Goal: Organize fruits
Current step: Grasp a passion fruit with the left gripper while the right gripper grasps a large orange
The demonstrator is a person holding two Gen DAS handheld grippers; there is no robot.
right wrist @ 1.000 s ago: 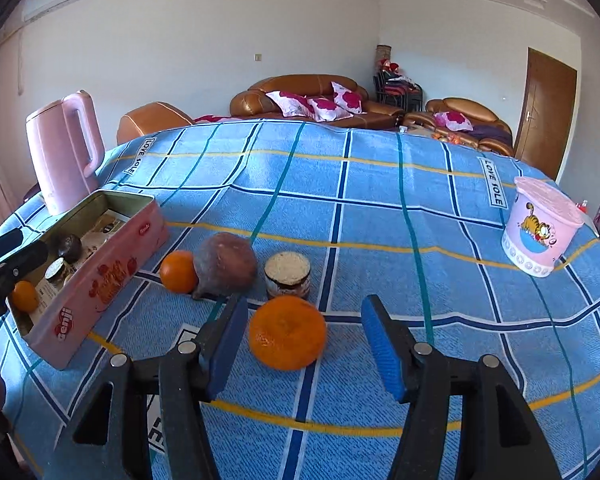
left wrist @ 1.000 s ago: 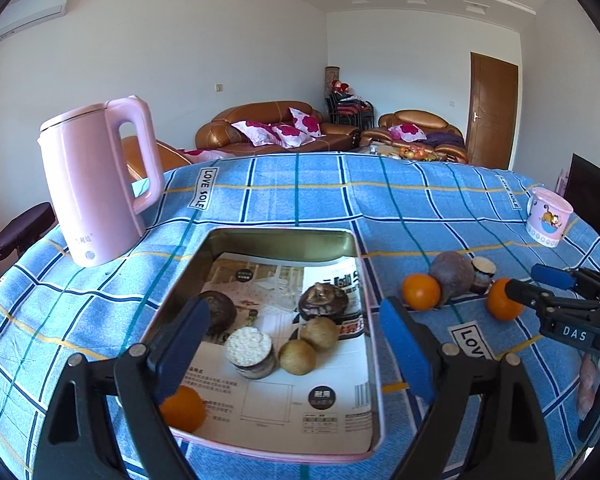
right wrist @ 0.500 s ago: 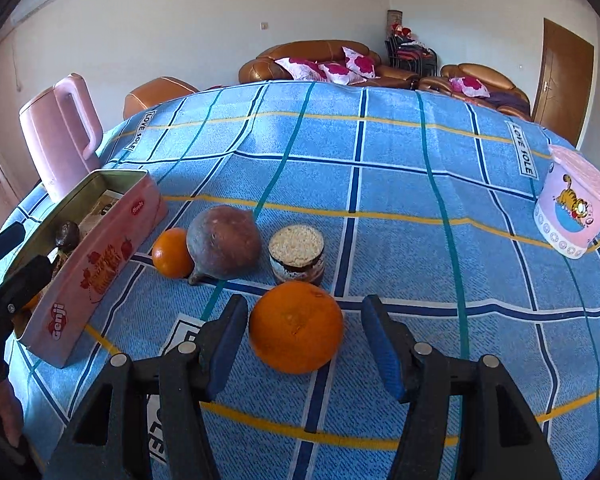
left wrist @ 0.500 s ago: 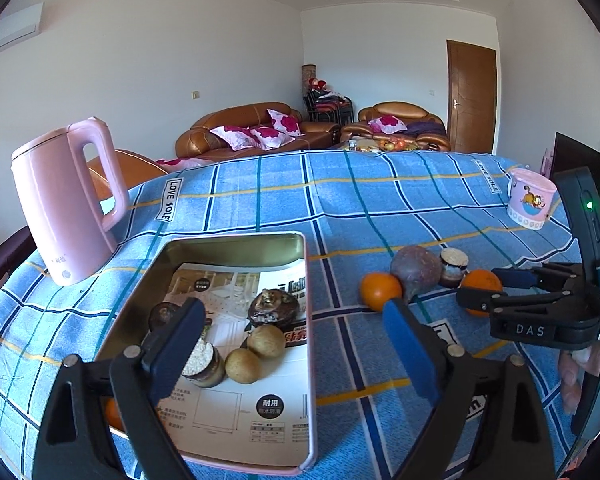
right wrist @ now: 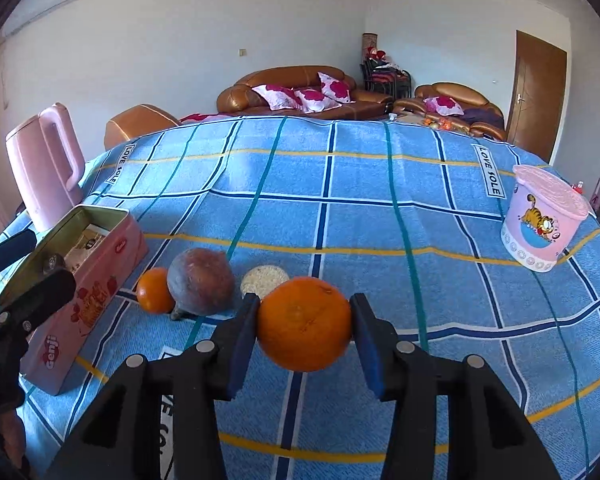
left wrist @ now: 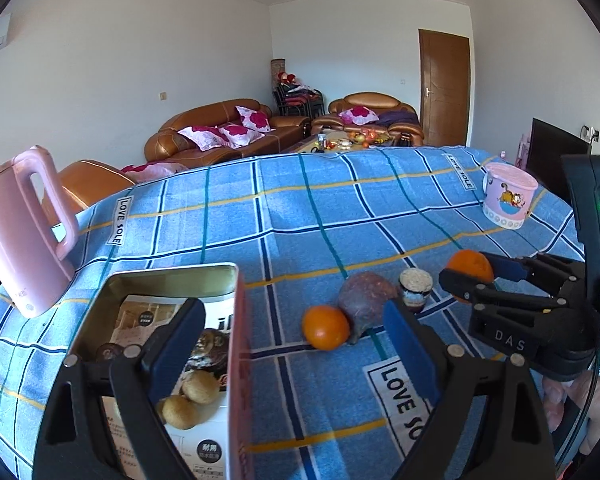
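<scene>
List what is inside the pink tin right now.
In the pink tin, printed paper lines the bottom. Two round brown fruits and a dark fruit show. The left gripper, open, covers part of the inside, so other contents cannot be ruled out.

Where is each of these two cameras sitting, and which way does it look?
Left wrist: rides the open left gripper, looking across the table over the pink tin; the right gripper and a hand show.
Right wrist: rides the right gripper, its jaws closing on the big orange.
Both share the tin, the small orange and the kettle.
</scene>
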